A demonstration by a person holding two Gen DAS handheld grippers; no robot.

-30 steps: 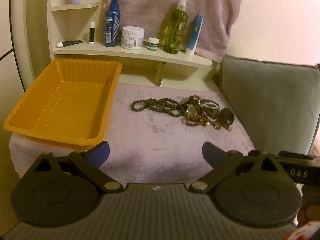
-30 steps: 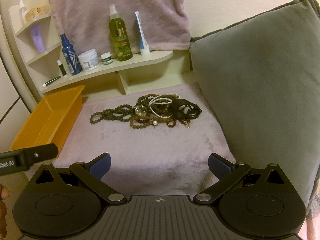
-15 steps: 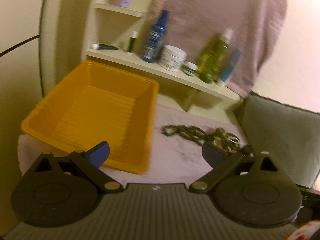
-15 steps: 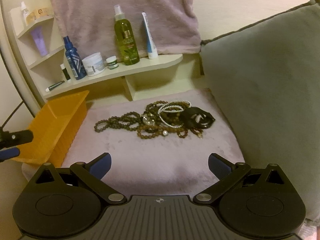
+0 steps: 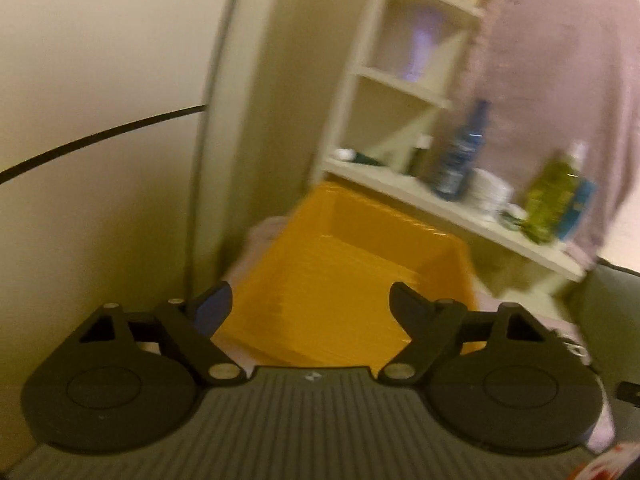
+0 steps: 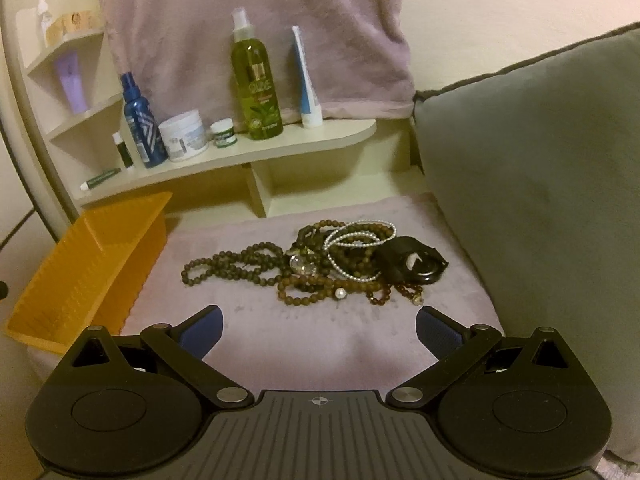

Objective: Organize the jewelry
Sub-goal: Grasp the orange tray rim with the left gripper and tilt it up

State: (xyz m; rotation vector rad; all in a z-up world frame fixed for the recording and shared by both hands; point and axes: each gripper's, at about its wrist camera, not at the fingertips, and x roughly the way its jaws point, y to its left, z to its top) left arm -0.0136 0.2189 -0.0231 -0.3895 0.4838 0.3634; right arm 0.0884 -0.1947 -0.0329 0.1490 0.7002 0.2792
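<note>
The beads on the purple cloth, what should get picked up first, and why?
Probably the right tool should ease forward and down onto the dark bead strand. It lies stretched toward the orange tray, clear of the tangle, and the tool's jaws stand open and empty.

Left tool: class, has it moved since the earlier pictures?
Yes. The left tool has swung left: the orange tray, earlier at its left, now lies between its fingers. Its jaws have just been closing, empty.

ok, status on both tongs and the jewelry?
Left tongs open, empty, jaws just narrowing over orange tray. Right tongs open, empty, facing jewelry pile on mat. Nothing in the way.
</note>
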